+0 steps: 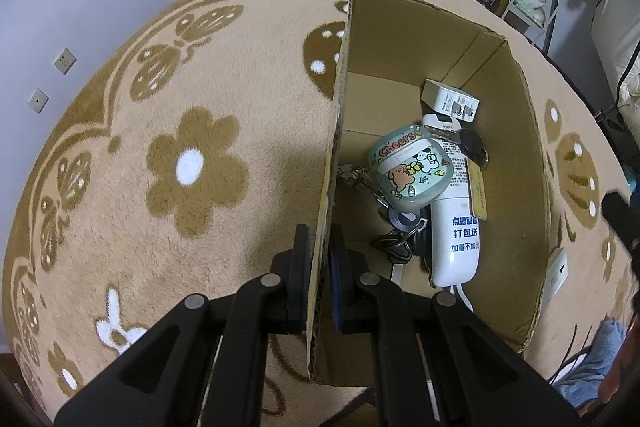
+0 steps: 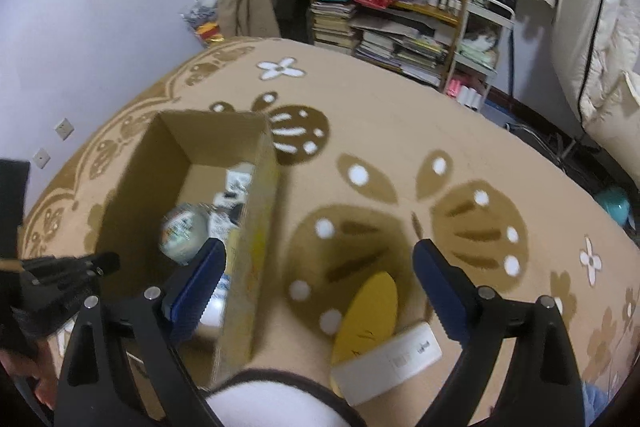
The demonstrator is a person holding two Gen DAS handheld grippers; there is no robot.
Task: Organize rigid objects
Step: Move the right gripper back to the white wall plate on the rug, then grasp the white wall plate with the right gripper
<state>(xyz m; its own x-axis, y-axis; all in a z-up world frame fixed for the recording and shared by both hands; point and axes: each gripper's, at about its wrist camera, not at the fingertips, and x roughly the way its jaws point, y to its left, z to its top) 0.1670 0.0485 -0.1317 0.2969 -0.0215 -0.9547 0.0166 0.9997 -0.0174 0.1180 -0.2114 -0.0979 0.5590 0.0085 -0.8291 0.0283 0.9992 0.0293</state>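
The left gripper (image 1: 319, 263) is clenched on the near left wall of the cardboard box (image 1: 400, 39); one finger stands outside the wall and the other inside it, and both press on the cardboard. The box stands open on a beige carpet (image 1: 168, 99) with brown flowers. Inside the box lies a round green earphone case (image 1: 409, 166) with cartoon animals and the word "Cheers"; it rests partly on a long white device (image 1: 456, 227) with blue Chinese characters; a small white and grey packet (image 1: 450, 101) lies at the far end, touching the white device; dark keys on a ring (image 1: 396, 241) lie near the front of the box, and a black round object (image 1: 472, 143) lies beside the right wall.

The right gripper (image 2: 316, 291) is released, with its blue pads (image 2: 440, 291) wide apart; it hangs above the carpet just to the right of the box (image 2: 256, 211). Below it, between the fingers, a white flat rectangular device (image 2: 392, 359) lies on the carpet and touches a yellow oval object (image 2: 372, 311); both are outside the box. The right wrist view is blurred, so I cannot tell more about them.
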